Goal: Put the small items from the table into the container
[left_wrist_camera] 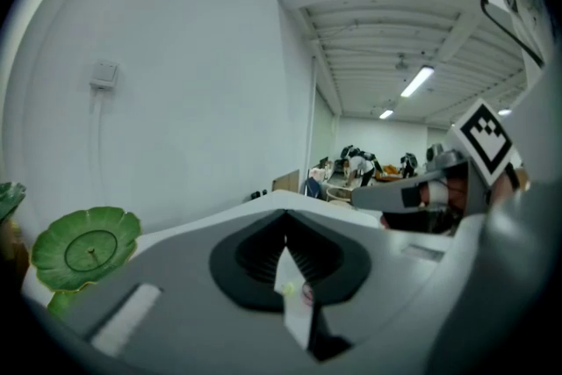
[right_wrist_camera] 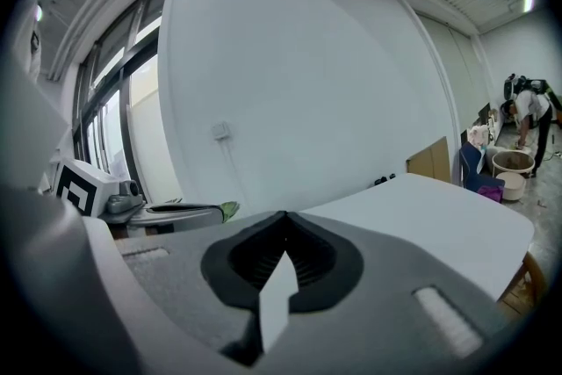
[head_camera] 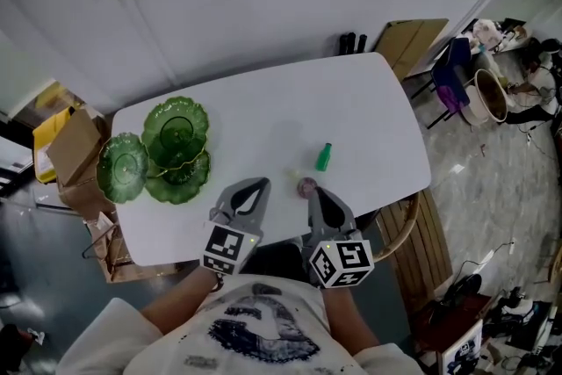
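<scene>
The grey plastic jaws of the left gripper and the right gripper are pressed together and hold nothing. Each carries a cube with black-and-white square markers. On the white rounded table, a small round purplish item, perhaps a cap, lies just beside the right tips. A small green bottle-shaped item lies beyond it. The glossy green scalloped dishes stand far left.
</scene>
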